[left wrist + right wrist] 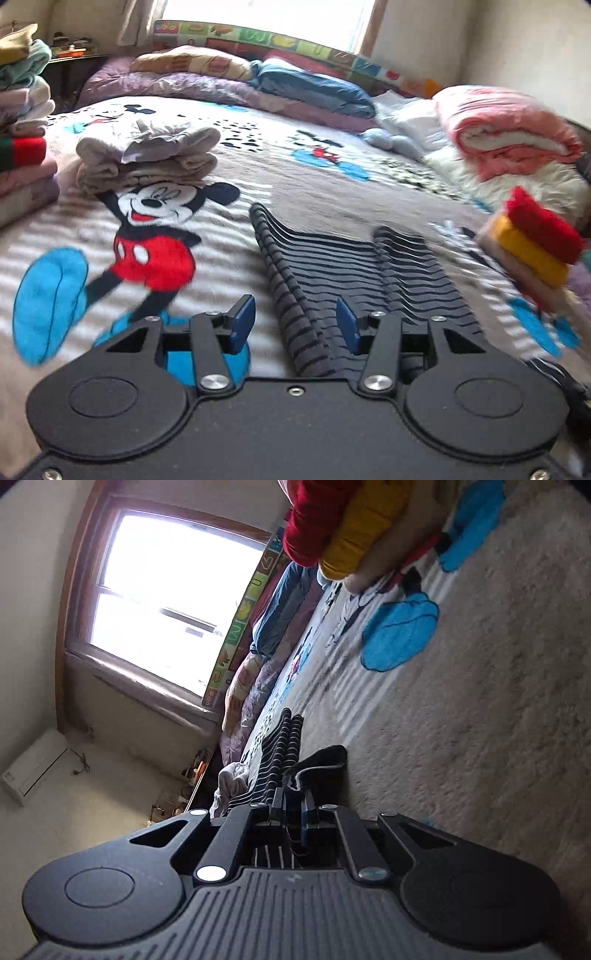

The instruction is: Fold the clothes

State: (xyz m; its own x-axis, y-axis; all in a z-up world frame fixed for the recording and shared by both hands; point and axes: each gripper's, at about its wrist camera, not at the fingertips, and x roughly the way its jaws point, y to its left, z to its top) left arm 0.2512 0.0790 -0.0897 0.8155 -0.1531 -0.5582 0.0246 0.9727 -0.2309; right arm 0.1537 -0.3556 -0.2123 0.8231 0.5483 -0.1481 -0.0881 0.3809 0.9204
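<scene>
Left tool (295,325) parted, pads gripping nothing; right tool (293,805) rolled sideways, clamped.

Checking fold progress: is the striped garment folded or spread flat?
Partly folded: the striped garment shows a doubled-over ridge along its left side.

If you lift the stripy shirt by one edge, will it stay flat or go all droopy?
Probably droopy: the stripy shirt already bends into soft ridges on the blanket. It looks thin, so likely light. The right gripper pinches a dark edge that curls over limply.
</scene>
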